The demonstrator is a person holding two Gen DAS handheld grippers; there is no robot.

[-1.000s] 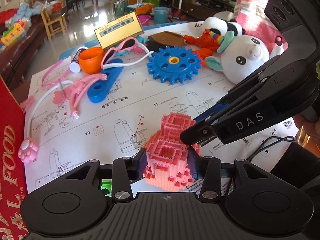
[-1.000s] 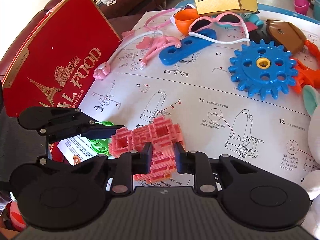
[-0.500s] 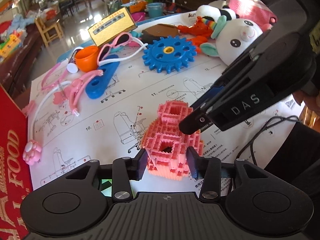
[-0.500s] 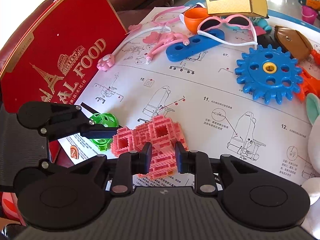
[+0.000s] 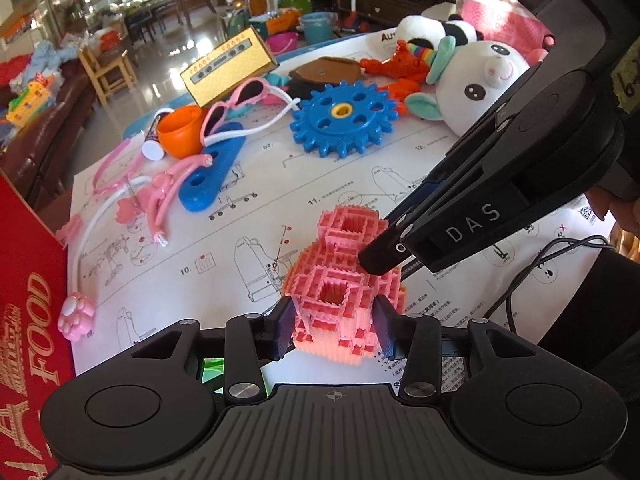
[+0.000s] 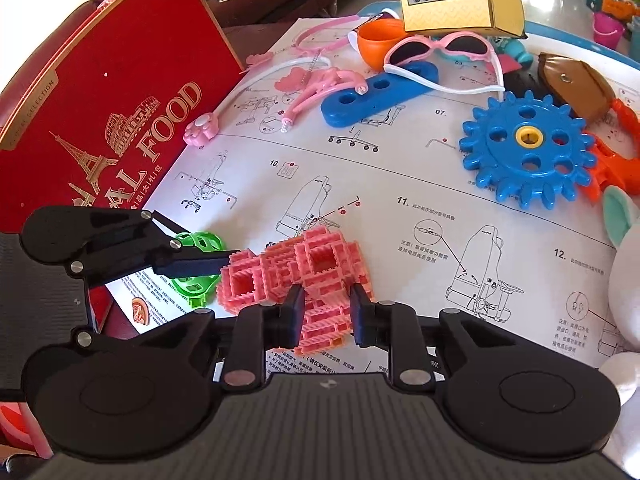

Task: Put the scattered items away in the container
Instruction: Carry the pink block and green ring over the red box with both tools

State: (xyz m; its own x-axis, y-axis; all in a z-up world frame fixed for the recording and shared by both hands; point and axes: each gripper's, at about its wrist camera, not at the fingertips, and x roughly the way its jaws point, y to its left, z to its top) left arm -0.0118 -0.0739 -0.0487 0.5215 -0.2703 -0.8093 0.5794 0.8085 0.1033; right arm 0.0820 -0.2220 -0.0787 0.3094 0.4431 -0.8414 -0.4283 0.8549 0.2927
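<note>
A pink brick-built model (image 5: 340, 264) sits low over the paper instruction sheet (image 5: 248, 216), and both grippers hold it. My left gripper (image 5: 334, 332) is shut on its near end, pads pressing both sides. My right gripper (image 6: 327, 316) is shut on another part of the pink model (image 6: 280, 268). In the left wrist view the right gripper's finger (image 5: 384, 258) reaches in from the right. In the right wrist view the left gripper's finger (image 6: 192, 266) comes in from the left. The red FOOD box (image 6: 100, 120) stands at the left edge. Whether the model touches the paper I cannot tell.
Farther back lie a blue gear (image 5: 344, 120), a blue holed bar (image 5: 212, 176), pink sunglasses (image 5: 240, 100), an orange cup (image 5: 180, 132), a yellow box (image 5: 228, 68), a pink toy stethoscope (image 5: 76, 316) and a plush rabbit (image 5: 480, 84). A green ball (image 6: 196, 264) sits under the left gripper.
Both grips are unchanged. The left gripper has rolled slightly and the model has tilted with it. More of the green ball shows in the right wrist view.
</note>
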